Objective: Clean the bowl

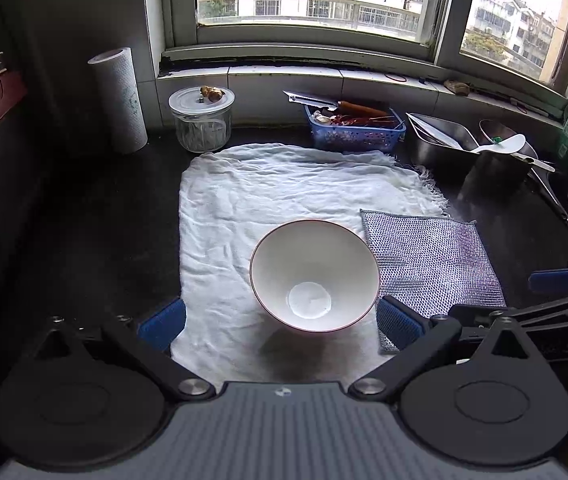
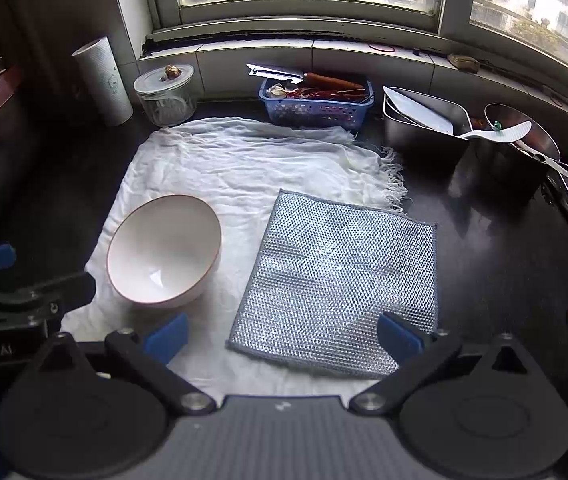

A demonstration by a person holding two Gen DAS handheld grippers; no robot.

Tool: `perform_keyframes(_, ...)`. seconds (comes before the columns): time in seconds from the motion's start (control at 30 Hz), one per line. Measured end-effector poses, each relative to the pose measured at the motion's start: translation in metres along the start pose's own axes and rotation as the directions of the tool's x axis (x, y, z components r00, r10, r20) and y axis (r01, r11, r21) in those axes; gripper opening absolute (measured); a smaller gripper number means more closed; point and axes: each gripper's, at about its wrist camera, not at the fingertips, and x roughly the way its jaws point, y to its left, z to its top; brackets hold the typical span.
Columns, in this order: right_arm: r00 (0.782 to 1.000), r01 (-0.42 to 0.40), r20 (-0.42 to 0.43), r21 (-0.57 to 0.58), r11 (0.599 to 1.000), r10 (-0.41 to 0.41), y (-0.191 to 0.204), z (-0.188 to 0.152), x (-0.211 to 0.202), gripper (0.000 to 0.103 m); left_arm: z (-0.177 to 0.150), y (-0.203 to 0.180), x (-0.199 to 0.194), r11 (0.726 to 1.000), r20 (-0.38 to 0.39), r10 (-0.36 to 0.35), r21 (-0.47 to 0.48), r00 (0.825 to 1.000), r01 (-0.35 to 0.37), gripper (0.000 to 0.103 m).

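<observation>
Sitting upright on a crumpled white cloth [image 1: 243, 200], the white bowl [image 1: 314, 276] fills the centre of the left wrist view; its rim carries a thin reddish-brown line, its inside looks plain and glossy with a paler round patch at the bottom; in the right wrist view the same bowl [image 2: 163, 250] lies at centre left, its far rim higher than the near one. Just beside it, toward the right of both frames, a silvery mesh scouring cloth [image 2: 336, 284] lies flat, partly on the white cloth and partly on the dark tabletop [image 2: 504, 240].

The left tongs [image 1: 279, 322] stand wide apart, blue pads either side of the bowl's near edge at the lower centre of the frame, holding nothing; whether a pad touches the bowl I cannot tell. The right tongs [image 2: 284, 336] are likewise spread wide and empty, one pad over the white cloth, the other over the near right corner of the scouring cloth.

Along the top of both views, under the window: a paper towel roll [image 1: 117, 100]; a lidded glass jar [image 1: 201, 118]; a blue basket [image 1: 354, 130] with a knife laid across it; steel containers [image 1: 444, 142] and a white rice paddle [image 1: 504, 146].
</observation>
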Motion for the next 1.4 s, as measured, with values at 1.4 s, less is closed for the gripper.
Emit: perform_keyframes(1.4,0.995,0.0,0.098,-0.032,0.999,0.003,-0.024,0.008,0.022,0.101,0.005,0.014,0.042,0.999,0.014,-0.025,-0.042,1.0,0.026,0.093)
